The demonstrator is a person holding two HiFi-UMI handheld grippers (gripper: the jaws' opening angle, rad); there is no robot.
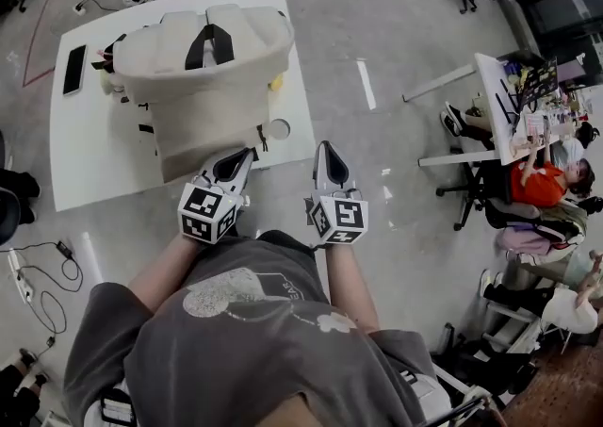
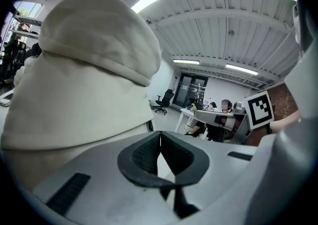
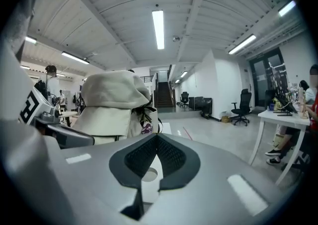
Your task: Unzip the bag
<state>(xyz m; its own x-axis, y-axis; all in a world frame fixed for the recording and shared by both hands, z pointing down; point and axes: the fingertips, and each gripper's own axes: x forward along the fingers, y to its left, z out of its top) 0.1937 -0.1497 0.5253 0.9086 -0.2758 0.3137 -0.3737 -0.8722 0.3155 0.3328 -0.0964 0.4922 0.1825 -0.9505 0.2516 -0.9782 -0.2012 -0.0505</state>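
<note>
Two grippers, both with jaws pressed together and nothing between them. The left gripper (image 1: 243, 159) is at the near edge of the white bench (image 1: 89, 156), just beside the cream backpack (image 1: 203, 57); contact unclear. The right gripper (image 1: 326, 152) is off the bench's near right corner, apart from it. The cream backpack stands mid-bench, black handle (image 1: 209, 43) on top.

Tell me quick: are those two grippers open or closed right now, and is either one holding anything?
Left gripper: closed, holding nothing.
Right gripper: closed, holding nothing.
</note>
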